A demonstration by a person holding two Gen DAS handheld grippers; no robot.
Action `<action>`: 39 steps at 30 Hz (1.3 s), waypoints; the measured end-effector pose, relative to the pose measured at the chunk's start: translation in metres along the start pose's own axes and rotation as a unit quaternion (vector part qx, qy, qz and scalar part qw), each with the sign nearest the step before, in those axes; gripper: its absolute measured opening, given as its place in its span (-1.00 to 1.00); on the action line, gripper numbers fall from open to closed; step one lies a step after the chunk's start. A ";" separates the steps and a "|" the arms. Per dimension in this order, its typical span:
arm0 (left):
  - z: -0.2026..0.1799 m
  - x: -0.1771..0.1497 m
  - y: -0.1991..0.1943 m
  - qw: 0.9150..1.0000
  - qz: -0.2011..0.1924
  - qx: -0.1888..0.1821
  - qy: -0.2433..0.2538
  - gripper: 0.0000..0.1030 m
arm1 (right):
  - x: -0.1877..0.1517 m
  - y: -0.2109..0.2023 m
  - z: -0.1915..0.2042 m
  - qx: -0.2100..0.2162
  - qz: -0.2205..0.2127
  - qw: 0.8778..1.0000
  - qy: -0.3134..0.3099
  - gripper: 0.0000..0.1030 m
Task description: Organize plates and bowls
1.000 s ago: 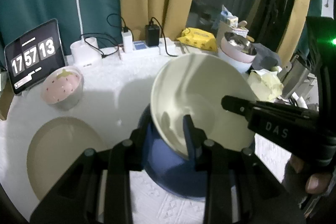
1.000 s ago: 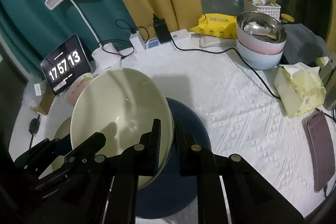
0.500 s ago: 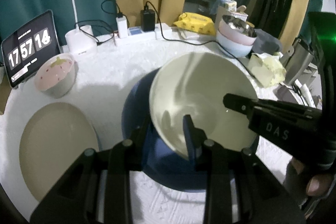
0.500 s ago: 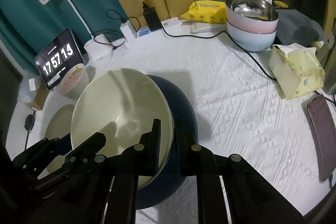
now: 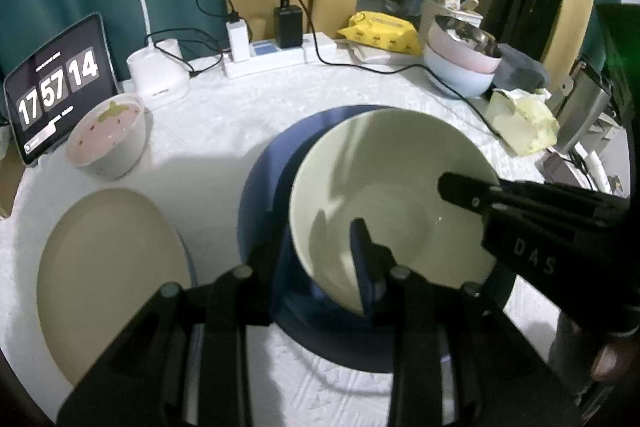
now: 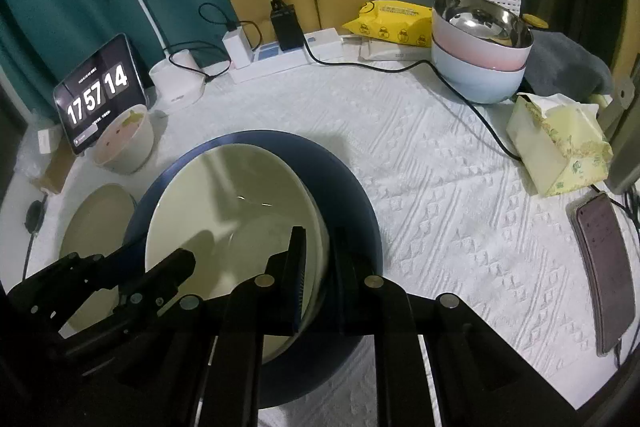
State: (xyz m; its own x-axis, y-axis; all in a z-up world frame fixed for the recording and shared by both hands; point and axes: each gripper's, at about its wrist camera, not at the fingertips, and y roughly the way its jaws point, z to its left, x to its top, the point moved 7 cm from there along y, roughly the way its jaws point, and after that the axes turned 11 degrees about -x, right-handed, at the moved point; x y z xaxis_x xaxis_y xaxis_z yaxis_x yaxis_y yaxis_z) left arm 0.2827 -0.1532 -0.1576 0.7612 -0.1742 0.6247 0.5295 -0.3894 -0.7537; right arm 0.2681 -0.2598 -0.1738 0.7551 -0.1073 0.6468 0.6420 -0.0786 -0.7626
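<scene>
A cream bowl (image 5: 400, 187) (image 6: 236, 223) rests inside a larger dark blue bowl (image 5: 264, 195) (image 6: 356, 195) on the white tablecloth. My left gripper (image 5: 316, 263) is shut on the cream bowl's near rim, one finger inside and one outside. From the right wrist view, my right gripper (image 6: 320, 251) is shut on the bowl's right rim. The left gripper (image 6: 176, 263) shows at the bowl's left side there. The right gripper (image 5: 460, 187) reaches in over the right rim in the left wrist view. To the left lie a beige plate (image 5: 108, 267) (image 6: 96, 223) and a pink strawberry bowl (image 5: 106, 135) (image 6: 124, 143).
Stacked pink and pale blue bowls with a steel one on top (image 6: 480, 47) stand at the back right. A tissue pack (image 6: 560, 143) and a phone (image 6: 604, 267) lie on the right. A clock tablet (image 5: 56, 87), lamp base (image 5: 158, 75) and power strip with cables (image 6: 280, 55) line the back.
Both grippers have lowered the cream bowl, which was tilted above the blue bowl, down into it. More of the blue bowl's rim now shows around it.
</scene>
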 end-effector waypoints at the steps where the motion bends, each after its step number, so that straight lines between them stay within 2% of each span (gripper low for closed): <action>1: 0.000 0.000 0.000 1.000 0.000 -0.002 -0.001 -0.39 | 0.000 0.000 0.000 0.000 0.001 1.000 0.000 -0.74; 10: 0.002 0.003 -0.004 1.000 -0.001 -0.006 -0.007 -0.35 | 0.002 0.001 0.000 0.007 0.012 1.000 0.003 -0.72; 15: 0.006 0.009 -0.015 1.000 -0.015 -0.005 -0.011 -0.32 | 0.009 -0.010 0.000 0.012 -0.007 1.000 0.006 -0.41; 22: 0.012 0.015 -0.027 0.999 -0.029 -0.007 -0.018 -0.31 | 0.018 -0.019 -0.006 0.005 -0.018 1.000 0.014 -0.40; 31: 0.021 0.024 -0.043 0.998 -0.051 -0.010 -0.021 -0.29 | 0.028 -0.031 0.006 0.006 -0.032 0.999 0.005 -0.40; 32: 0.022 0.025 -0.045 0.998 -0.054 -0.011 -0.022 -0.27 | 0.030 -0.032 0.008 0.006 -0.033 0.999 0.003 -0.40; 34: 0.027 0.027 -0.049 0.998 -0.059 -0.014 -0.027 -0.10 | 0.032 -0.034 0.013 0.006 -0.035 0.999 -0.001 -0.40; 39: 0.041 0.032 -0.056 0.997 -0.070 -0.016 -0.039 -0.08 | 0.038 -0.035 0.026 0.006 -0.037 0.999 -0.010 -0.40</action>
State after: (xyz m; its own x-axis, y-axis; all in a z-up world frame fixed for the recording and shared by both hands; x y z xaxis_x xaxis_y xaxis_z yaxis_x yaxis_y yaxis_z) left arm 0.2930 -0.1001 -0.1036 0.7080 -0.0457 0.7048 0.6216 -0.4334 -0.6525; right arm 0.2777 -0.2352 -0.1221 0.7079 -0.0824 0.7015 0.6976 -0.0744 -0.7126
